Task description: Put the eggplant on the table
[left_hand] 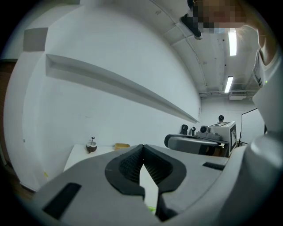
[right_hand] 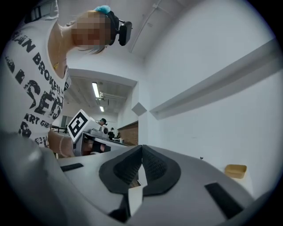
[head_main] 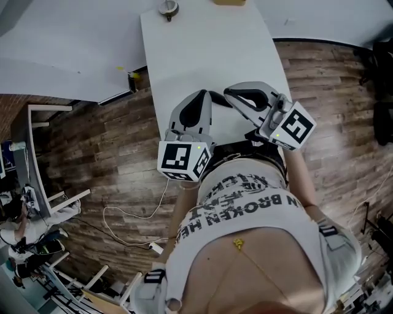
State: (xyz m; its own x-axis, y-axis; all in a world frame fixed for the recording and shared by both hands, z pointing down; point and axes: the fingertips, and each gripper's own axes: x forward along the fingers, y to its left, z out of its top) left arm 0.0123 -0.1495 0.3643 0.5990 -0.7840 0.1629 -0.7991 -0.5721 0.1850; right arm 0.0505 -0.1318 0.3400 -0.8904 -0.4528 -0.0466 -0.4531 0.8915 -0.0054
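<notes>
No eggplant shows in any view. The long white table (head_main: pixel 209 55) runs away from the person. My left gripper (head_main: pixel 206 94) and right gripper (head_main: pixel 228 92) hover side by side over its near end, tips close together, each with a marker cube behind it. In the left gripper view the left gripper (left_hand: pixel 143 147) is shut, tips touching with nothing between them, and the right gripper (left_hand: pixel 194 142) lies to its right. In the right gripper view the right gripper (right_hand: pixel 141 146) is shut on nothing, and the left gripper's cube (right_hand: pixel 79 125) shows at left.
At the table's far end stand a small brown round bowl (head_main: pixel 167 7) (left_hand: pixel 91 147) and a yellow tray (head_main: pixel 230 2) (left_hand: pixel 121 145) (right_hand: pixel 235 170). White walls rise beyond the table. A white cable (head_main: pixel 132 214) lies on the wood floor at left, near metal frames (head_main: pixel 37 153).
</notes>
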